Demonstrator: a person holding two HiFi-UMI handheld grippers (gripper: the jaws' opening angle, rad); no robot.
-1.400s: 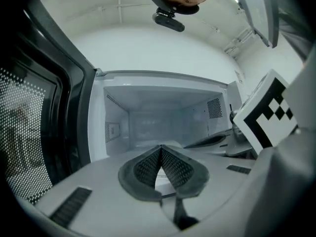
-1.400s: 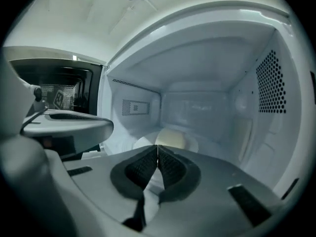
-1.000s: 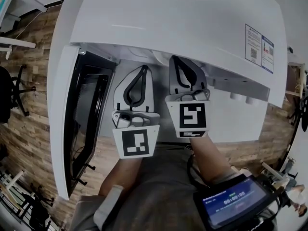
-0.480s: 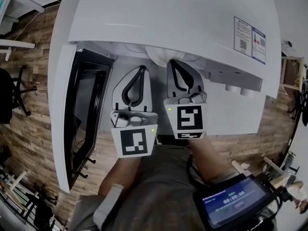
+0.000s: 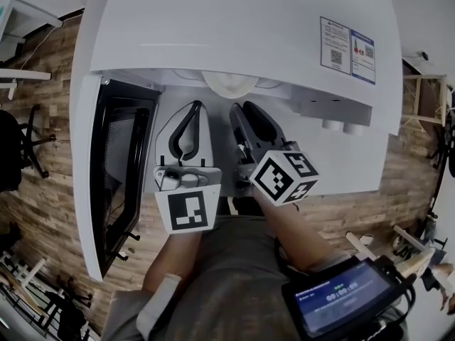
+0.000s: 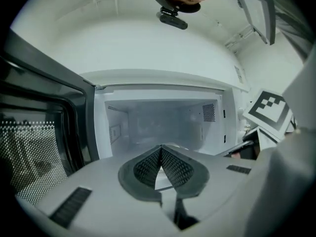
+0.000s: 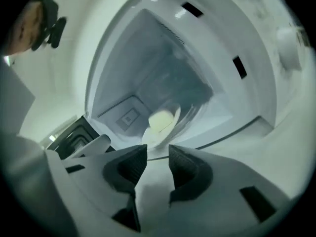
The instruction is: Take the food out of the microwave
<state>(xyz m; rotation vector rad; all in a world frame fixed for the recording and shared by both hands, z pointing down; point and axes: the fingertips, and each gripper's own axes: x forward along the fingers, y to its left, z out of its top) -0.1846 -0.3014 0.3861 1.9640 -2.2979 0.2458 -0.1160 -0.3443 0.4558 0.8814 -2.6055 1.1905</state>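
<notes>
Head view: a white plate (image 5: pixel 229 84) peeks from under the microwave (image 5: pixel 242 27) top, just beyond the left gripper (image 5: pixel 193 106) and right gripper (image 5: pixel 238 109); its load is hidden. Left gripper view: jaws pressed together, empty. Right gripper view: jaws have just been opening and stand apart, nothing between them; pale, blurred food (image 7: pixel 161 121) sits inside, just past the tips.

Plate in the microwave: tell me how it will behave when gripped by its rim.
The plate looks smooth, white and rigid, like ceramic, so it is probably stiff, rather slippery in a rim pinch, and breakable if dropped. It seems shallow, so the pale food could slide off if the plate tilts.
</notes>
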